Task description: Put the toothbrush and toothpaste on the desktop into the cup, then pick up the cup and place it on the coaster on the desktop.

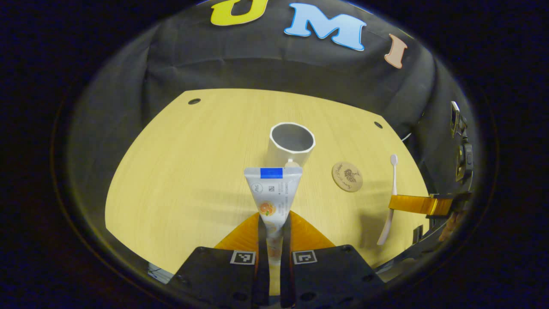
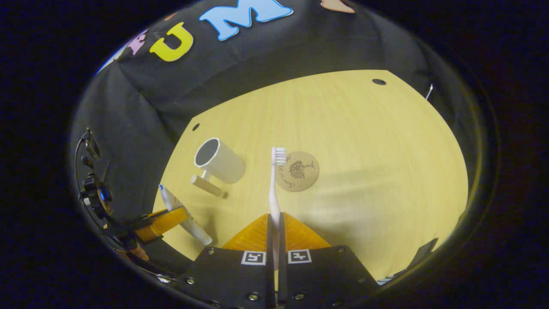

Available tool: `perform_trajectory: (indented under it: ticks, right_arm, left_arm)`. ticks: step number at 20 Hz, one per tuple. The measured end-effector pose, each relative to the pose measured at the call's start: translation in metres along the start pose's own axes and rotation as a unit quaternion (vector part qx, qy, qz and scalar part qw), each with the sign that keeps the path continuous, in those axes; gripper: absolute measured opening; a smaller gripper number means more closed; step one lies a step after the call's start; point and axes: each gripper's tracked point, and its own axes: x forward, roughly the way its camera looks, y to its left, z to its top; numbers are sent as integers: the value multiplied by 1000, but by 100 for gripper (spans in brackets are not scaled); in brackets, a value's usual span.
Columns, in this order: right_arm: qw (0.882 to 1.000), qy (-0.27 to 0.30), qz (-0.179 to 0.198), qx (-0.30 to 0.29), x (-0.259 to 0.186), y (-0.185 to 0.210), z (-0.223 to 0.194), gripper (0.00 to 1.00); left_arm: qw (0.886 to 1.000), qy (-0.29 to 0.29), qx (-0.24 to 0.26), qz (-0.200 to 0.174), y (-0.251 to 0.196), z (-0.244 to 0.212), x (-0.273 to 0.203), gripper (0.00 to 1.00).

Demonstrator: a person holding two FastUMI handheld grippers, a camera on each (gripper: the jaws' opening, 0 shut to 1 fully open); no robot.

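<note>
You had the left gripper (image 1: pixel 274 231) pinching the white, orange-printed toothpaste tube (image 1: pixel 272 193) near its cap end, its flat crimped end pointing up and forward just short of the white plastic cup (image 1: pixel 291 143), which stood open on the pale wooden counter (image 1: pixel 180 171). Your right gripper (image 2: pixel 274 234) had its fingers pressed on the handle of the slim white toothbrush (image 2: pixel 274 184), bristles held high, near the round cork coaster (image 2: pixel 297 171). Both things were off the counter and neither was in the cup yet. The tube was wide at its free end, so it could have caught the rim and tipped the light cup; the toothbrush, gripped low on a thin handle, could have swivelled between the fingers. A small pale cylinder (image 2: pixel 207 186) lay beside the cup, and I couldn't tell what it was. The tube's cap end was hidden between the fingers.
</note>
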Motion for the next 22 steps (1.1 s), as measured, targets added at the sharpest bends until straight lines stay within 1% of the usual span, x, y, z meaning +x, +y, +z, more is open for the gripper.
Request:
perform_trajectory:
  ticks: [6,10,16,18,22]
  right_arm:
    - [998,-57,23,-30,-7,17,33,4]
    - [994,-98,35,-42,-14,28,57,4]
    - [985,-152,46,-61,-27,44,85,4]
    - [983,-166,41,-69,-32,46,91,4]
    - [980,-180,35,-73,-36,44,94,4]
  left_arm:
    - [997,-79,-2,7,14,54,-14,17]
    - [991,-134,-1,11,20,96,-16,17]
    - [975,-224,7,0,18,152,-28,17]
    - [968,-252,6,-12,11,173,-27,17]
    - [959,-280,9,-35,-3,193,-22,17]
